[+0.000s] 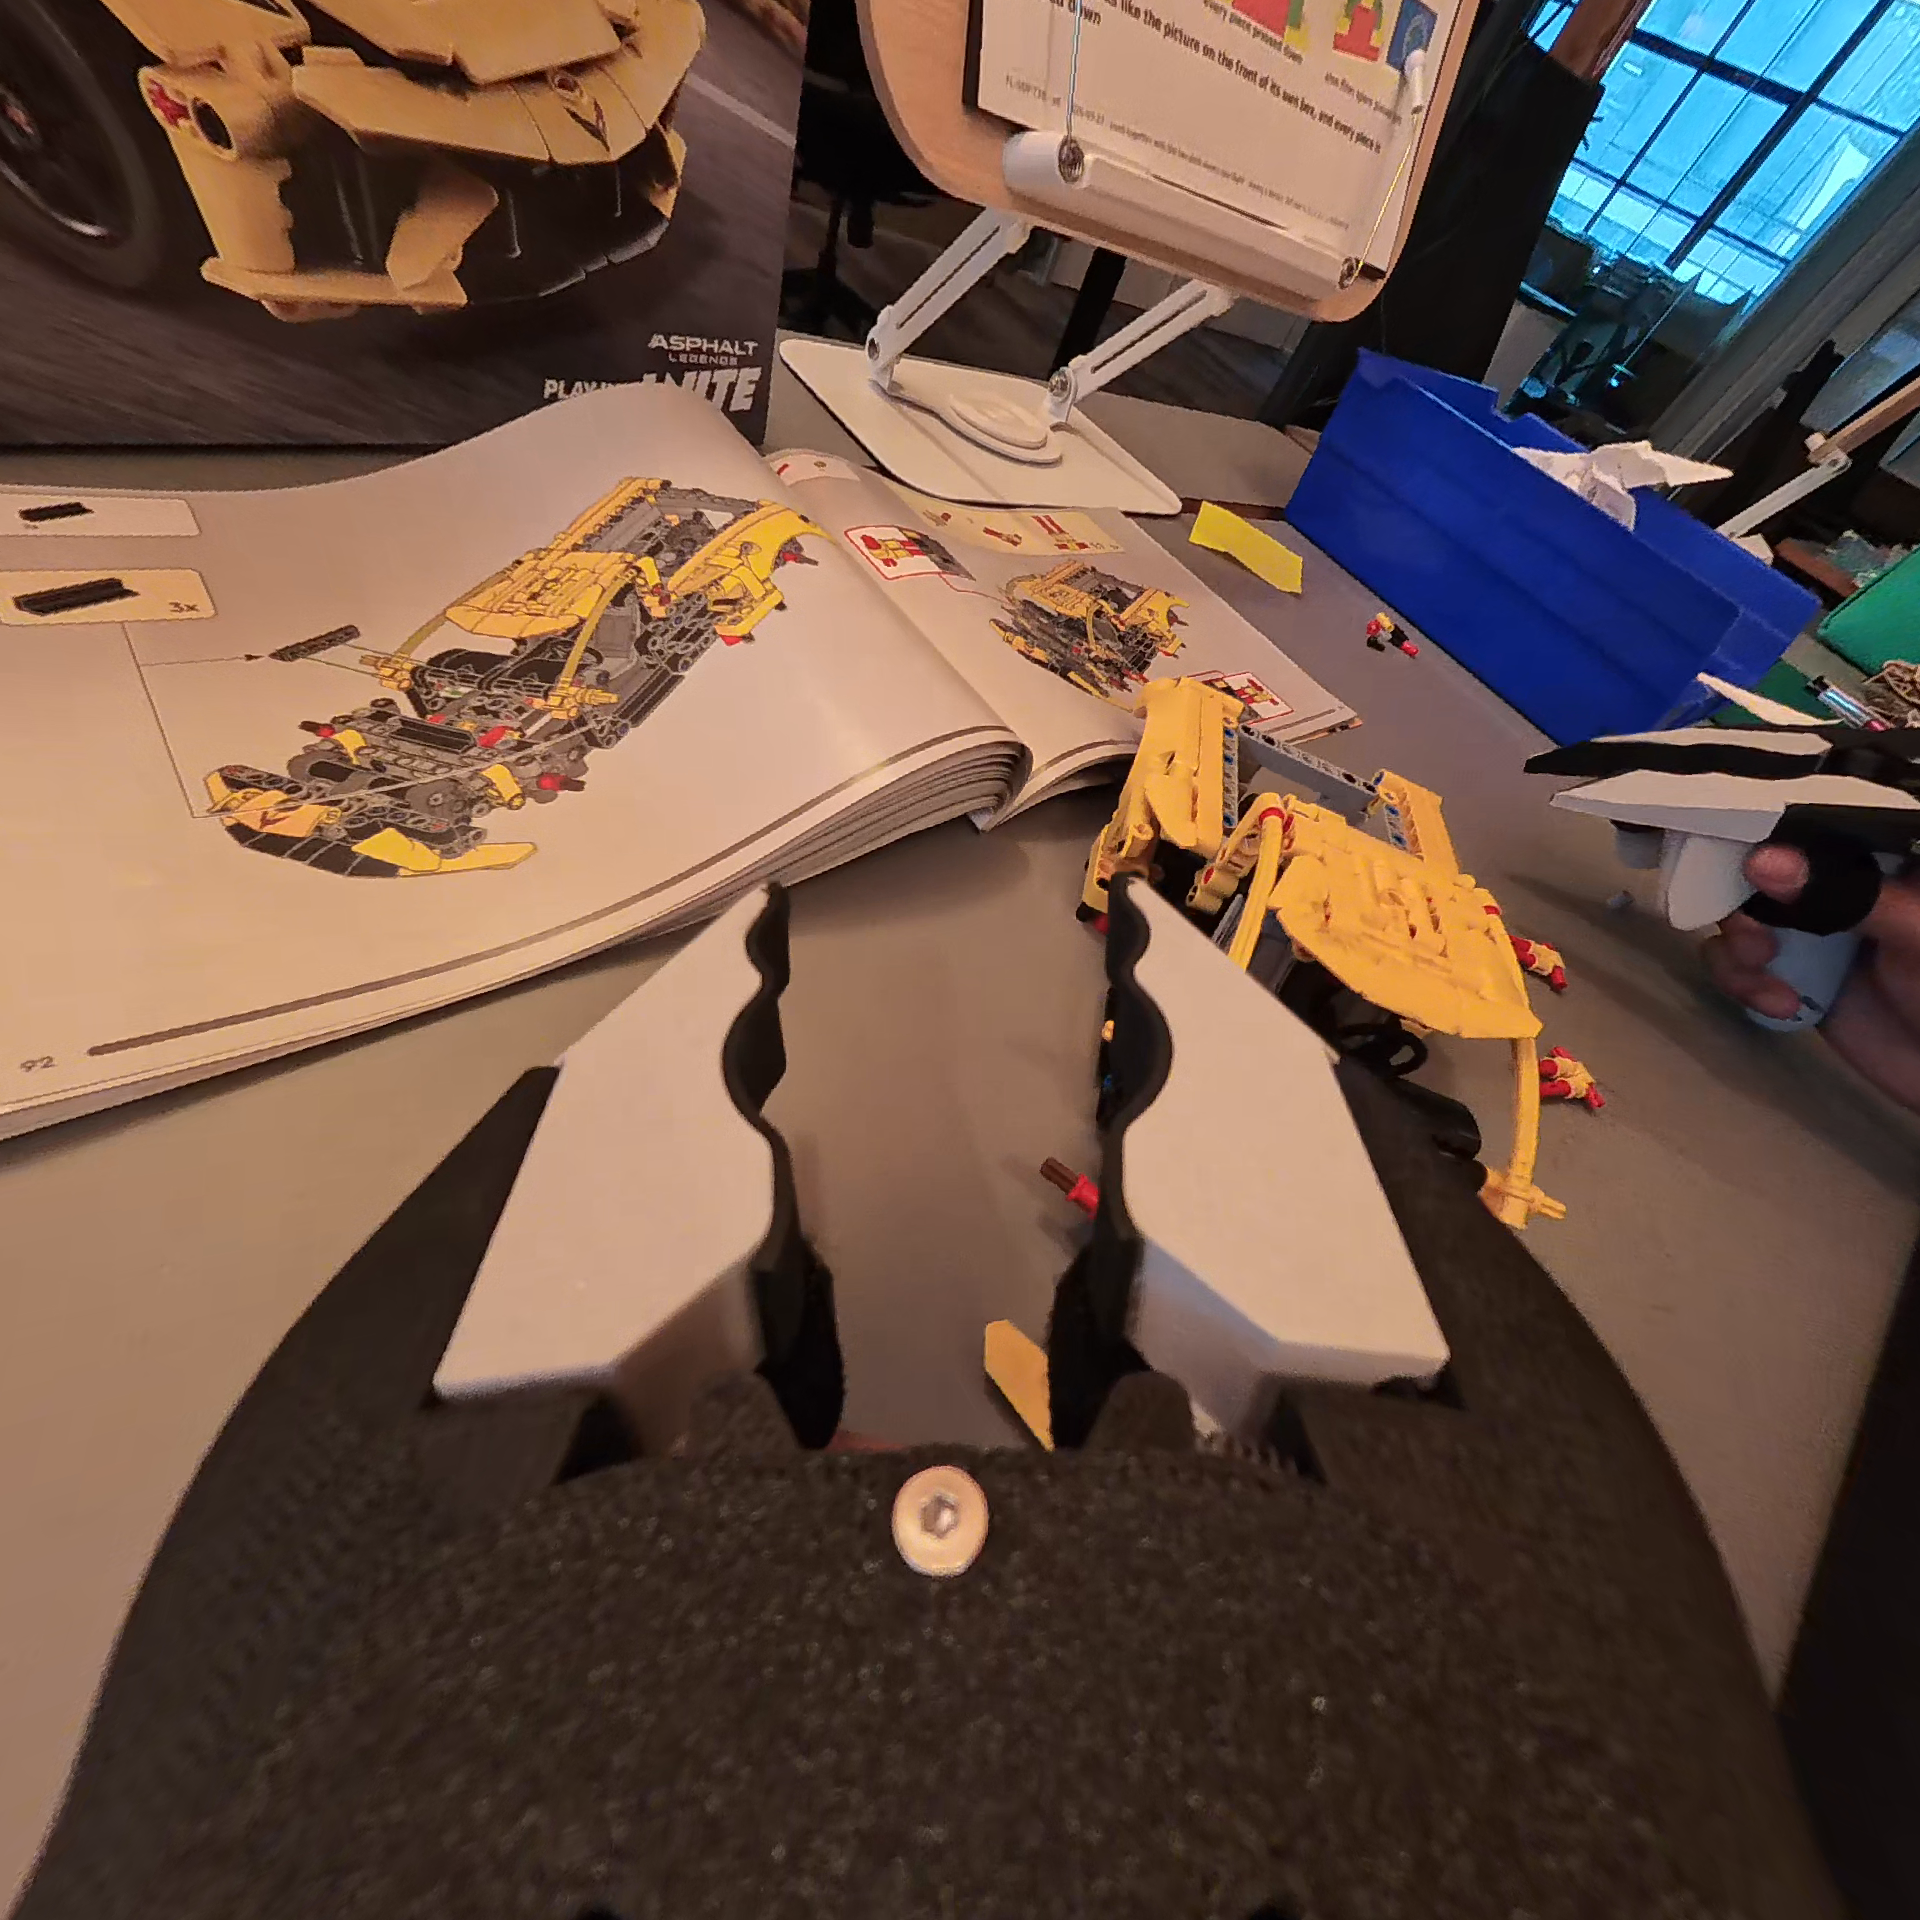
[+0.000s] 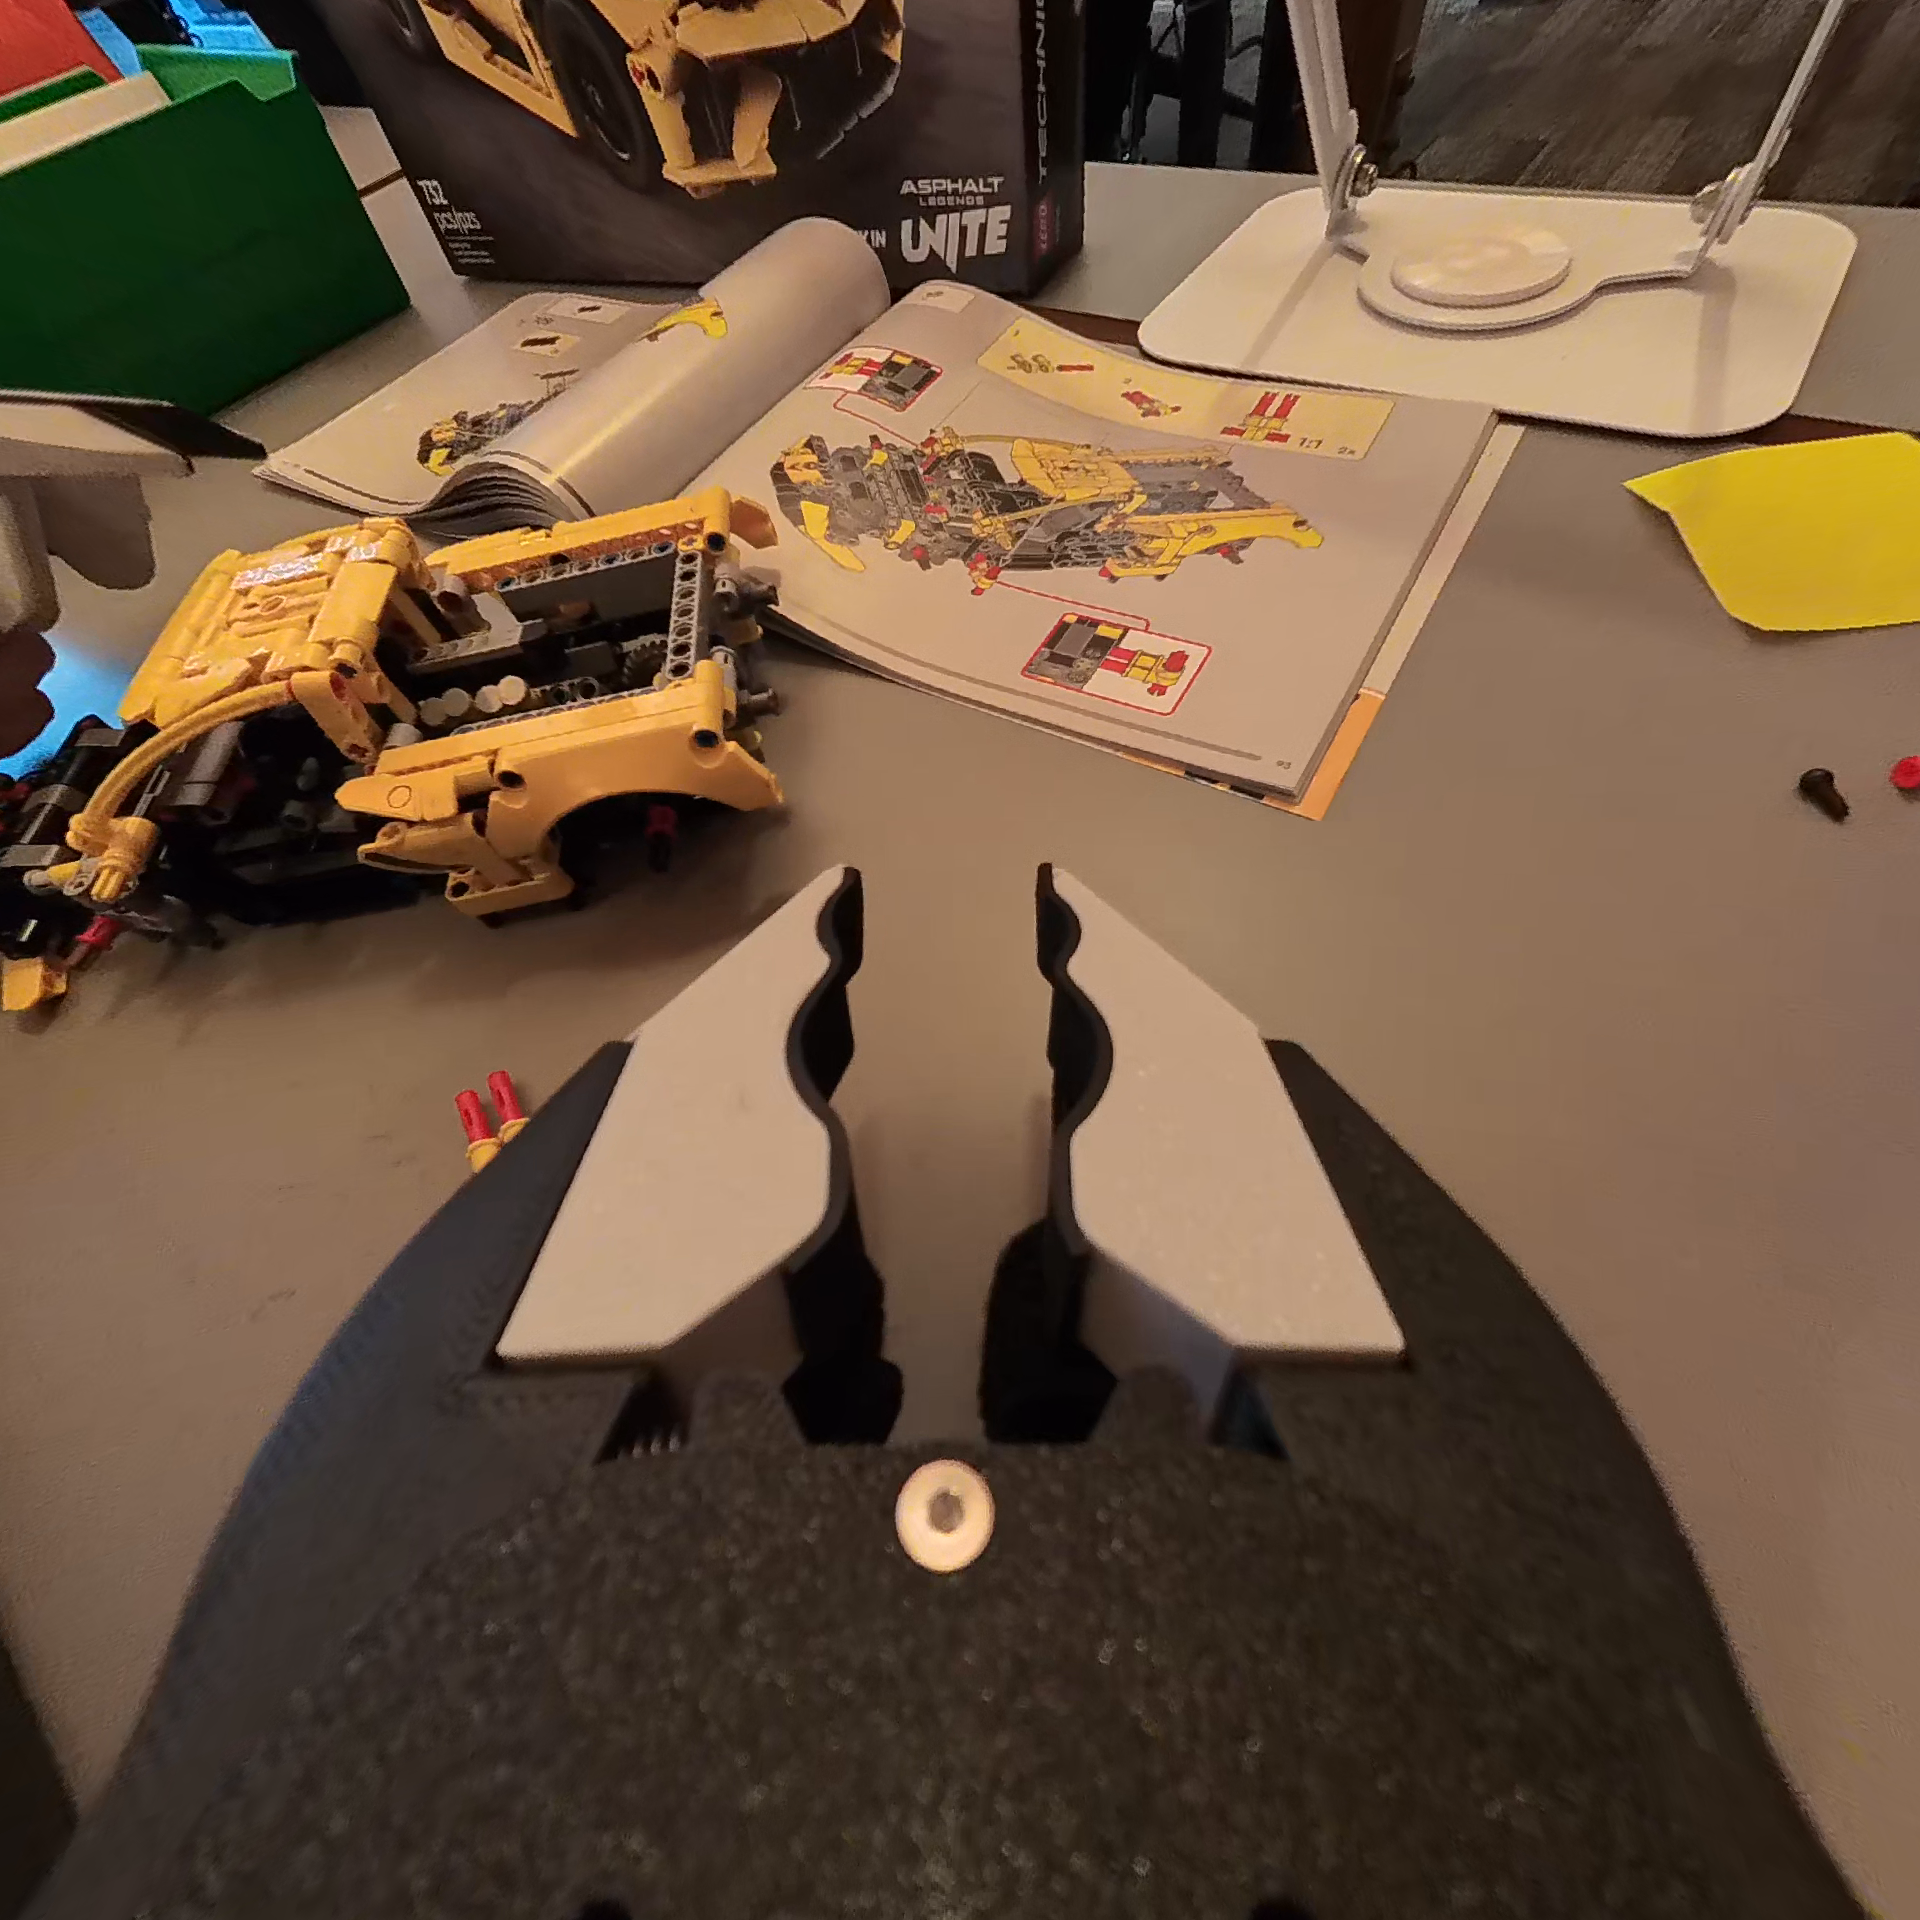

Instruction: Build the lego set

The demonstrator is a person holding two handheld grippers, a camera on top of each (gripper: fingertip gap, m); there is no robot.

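Lego car model (image 1: 1340, 914), yellow and partly built, lies on the grey tabletop (image 1: 935, 1039) just ahead and to the right of my left gripper (image 1: 940, 914). In the left wrist view, that gripper is open and holds nothing; its right finger overlaps the model's near edge. A red pin (image 1: 1070, 1184) lies between the fingers, on the tabletop. The open instruction booklet (image 1: 468, 707) lies ahead to the left, with the set's box (image 1: 395, 208) behind it. A blue bin (image 1: 1538, 561) sits far right. My right gripper (image 1: 1704, 769) shows at the right edge.

In the right wrist view, my right gripper (image 2: 948, 883) is open and empty above bare tabletop. The model (image 2: 436, 707) lies ahead to the left, apart from the fingers. Two red pins (image 2: 488, 1117) lie beside the left finger's base. The booklet (image 2: 1039, 540) lies straight ahead, a white stand base (image 2: 1507, 312) beyond it, and a yellow paper scrap (image 2: 1808, 530) to the right.
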